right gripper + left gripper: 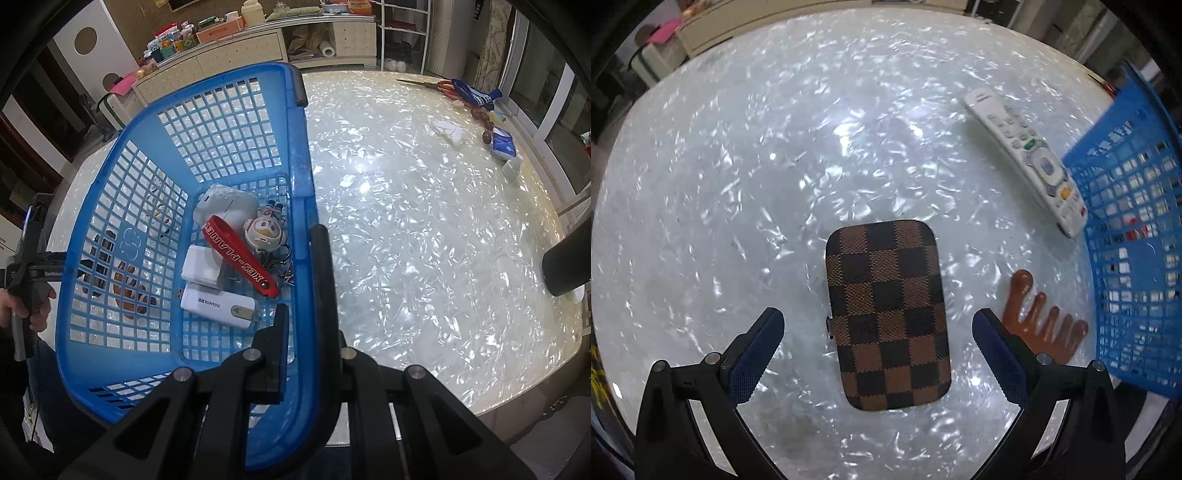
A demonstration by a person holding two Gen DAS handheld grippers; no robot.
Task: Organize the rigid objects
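A brown checkered case [886, 314] lies flat on the pearly white table. My left gripper [877, 321] is open, one finger on each side of the case's near half, just above it. A white remote [1027, 155] and a brown foot-shaped piece [1041, 317] lie to the right, next to the blue basket [1134, 236]. My right gripper [303, 269] is shut on the right rim of the blue basket [303, 177]. Inside lie a white dongle [218, 306], a white adapter [201, 267], a red strap [240, 254] and an astronaut keychain [264, 232].
Scissors [436, 85], a blue bag [476, 94], dark beads [485, 123], a blue tissue pack [503, 144] and white paper [450, 131] lie at the table's far right edge. A black cylinder [569, 266] juts in at right. Cabinets stand behind.
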